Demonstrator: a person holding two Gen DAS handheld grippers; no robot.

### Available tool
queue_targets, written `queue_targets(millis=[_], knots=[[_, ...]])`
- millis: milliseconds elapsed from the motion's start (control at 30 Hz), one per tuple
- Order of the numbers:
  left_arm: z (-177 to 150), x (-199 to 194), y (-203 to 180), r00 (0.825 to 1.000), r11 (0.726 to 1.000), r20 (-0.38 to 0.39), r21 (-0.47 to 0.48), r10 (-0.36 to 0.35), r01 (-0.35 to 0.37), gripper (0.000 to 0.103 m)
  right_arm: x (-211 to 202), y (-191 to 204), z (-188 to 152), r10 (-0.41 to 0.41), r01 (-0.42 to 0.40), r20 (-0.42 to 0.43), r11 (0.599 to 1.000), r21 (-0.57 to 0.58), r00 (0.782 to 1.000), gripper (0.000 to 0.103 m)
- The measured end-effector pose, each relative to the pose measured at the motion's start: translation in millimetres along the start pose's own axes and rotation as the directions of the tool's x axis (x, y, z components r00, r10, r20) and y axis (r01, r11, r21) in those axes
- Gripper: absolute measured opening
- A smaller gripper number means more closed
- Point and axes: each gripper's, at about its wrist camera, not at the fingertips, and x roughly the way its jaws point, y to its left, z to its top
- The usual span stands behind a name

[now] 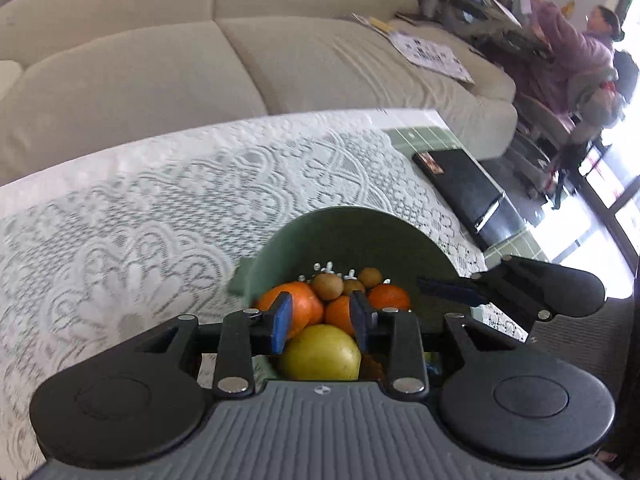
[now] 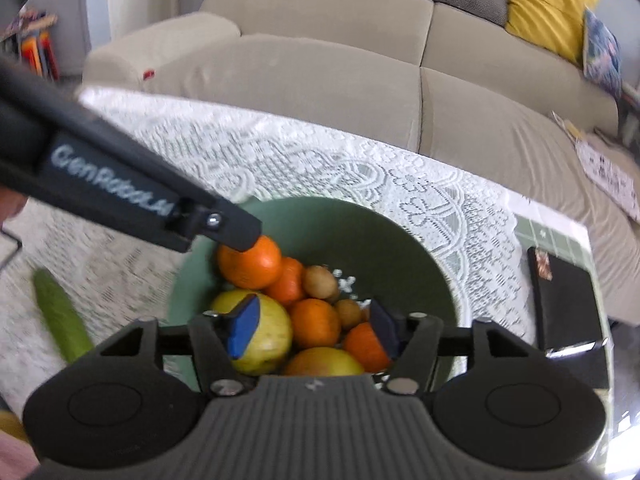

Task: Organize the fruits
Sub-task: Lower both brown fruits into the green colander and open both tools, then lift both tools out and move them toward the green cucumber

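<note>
- Both pairs of blue-padded fingers stood apart with nothing between the pads: the left gripper (image 1: pixel 320 322) only narrowly parted, the right gripper (image 2: pixel 314 326) clearly wider.
- Neither held fruit; each hung over the green bowl (image 2: pixel 384 240), pointing down into it, which looks like the moment just after a release.
- Inside the bowl the fruit lay heaped together: several oranges (image 2: pixel 250 266), a yellow-green apple (image 2: pixel 266 338), a second yellowish fruit (image 2: pixel 324 362) at the near edge, and small brown kiwis (image 2: pixel 320 282) toward the far side.
- Piling them in one bowl fits the task, since it gathers loose pieces into a single place.
- From the right wrist view, the left gripper's black arm reached in from the upper left, its tip over the topmost orange; whether it touched the fruit could not be told.
- A green cucumber (image 2: pixel 62 318) lay on the lace tablecloth (image 1: pixel 140 200) outside the bowl, to its left and apart from it.
- A black case (image 1: pixel 460 184) rested near the table's far right edge, with a beige sofa (image 1: pixel 160 60) beyond.
- Judging from this, most fruit was already gathered.
</note>
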Motion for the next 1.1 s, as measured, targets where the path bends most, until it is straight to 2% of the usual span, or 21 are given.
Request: queue_targets(millis=[200,567,867,1100], knots=[[-23,-32,10,0.997,0.997,0.023,-0.022,0.076,-0.076,0.042,-23,25,-3,0.051,-0.052,0.012,0.998,0.042,0.999,0.068],[-75,-75,37,0.979,0.977,-0.009,-0.063,0.205,-0.206,0.048,-43,63,-20,0.172,-0.167,-0.025,0.978,0.123,0.985,0.08],[-105,-107,66,0.967,0.966,-0.02,-0.042,0.255,-0.256,0.055,-39,85,-27,0.25,-0.226,-0.088,0.948,0.223,0.964,0.08],[-130,-107,95,0.957,0.96,-0.08,-0.002,0.278,-0.279,0.058,-29,113,-28,0.296,-0.265,-0.145,0.943,0.2,0.944,0.079]])
